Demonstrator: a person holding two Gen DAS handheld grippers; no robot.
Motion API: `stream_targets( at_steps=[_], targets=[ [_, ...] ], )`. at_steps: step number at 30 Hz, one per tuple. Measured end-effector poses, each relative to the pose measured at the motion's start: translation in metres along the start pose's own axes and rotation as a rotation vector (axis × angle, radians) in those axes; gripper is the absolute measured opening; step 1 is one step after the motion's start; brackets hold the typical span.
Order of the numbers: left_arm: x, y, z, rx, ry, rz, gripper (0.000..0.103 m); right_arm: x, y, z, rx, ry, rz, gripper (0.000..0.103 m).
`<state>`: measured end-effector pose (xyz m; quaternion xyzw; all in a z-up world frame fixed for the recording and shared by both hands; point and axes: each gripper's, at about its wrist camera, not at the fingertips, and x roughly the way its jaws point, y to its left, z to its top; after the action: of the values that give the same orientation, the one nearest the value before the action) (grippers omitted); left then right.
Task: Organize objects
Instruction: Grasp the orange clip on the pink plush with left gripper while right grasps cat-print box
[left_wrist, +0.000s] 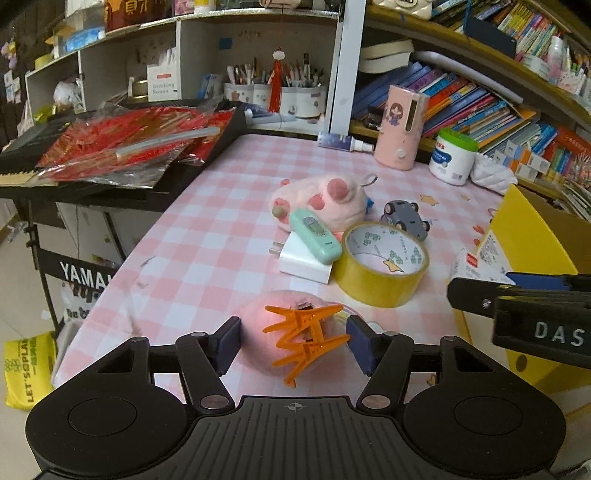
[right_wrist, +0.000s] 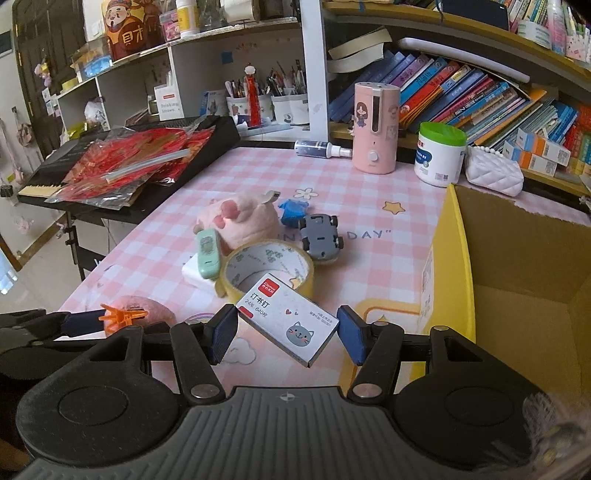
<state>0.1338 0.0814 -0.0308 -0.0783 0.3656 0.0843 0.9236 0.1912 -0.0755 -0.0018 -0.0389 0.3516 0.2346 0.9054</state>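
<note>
The staple box (right_wrist: 292, 321) hangs tilted between the spread pads of my right gripper (right_wrist: 287, 334), not visibly clamped, its long axis running down-right toward the yellow carton (right_wrist: 448, 266) just right, while my left gripper (left_wrist: 293, 341) stands open around the orange clip (left_wrist: 304, 334).

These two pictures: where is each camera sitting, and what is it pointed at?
Left wrist: sits on the left gripper, facing forward over the orange clip; the right gripper's side shows at the right edge.
Right wrist: sits on the right gripper, facing the staple box; yellow box alongside.
Shared: tape roll, grey toy car, pink plush.
</note>
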Motion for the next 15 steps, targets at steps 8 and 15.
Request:
stream_targets(
  at_steps=[8, 15],
  targets=[
    [-0.029, 0.003, -0.011, -0.002, -0.018, -0.032, 0.061, -0.019, 0.011, -0.014, -0.009, 0.005, -0.002, 0.057],
    [-0.051, 0.002, -0.023, 0.021, -0.025, -0.074, 0.061, -0.043, 0.017, -0.032, 0.020, 0.003, -0.025, 0.057]
  ],
)
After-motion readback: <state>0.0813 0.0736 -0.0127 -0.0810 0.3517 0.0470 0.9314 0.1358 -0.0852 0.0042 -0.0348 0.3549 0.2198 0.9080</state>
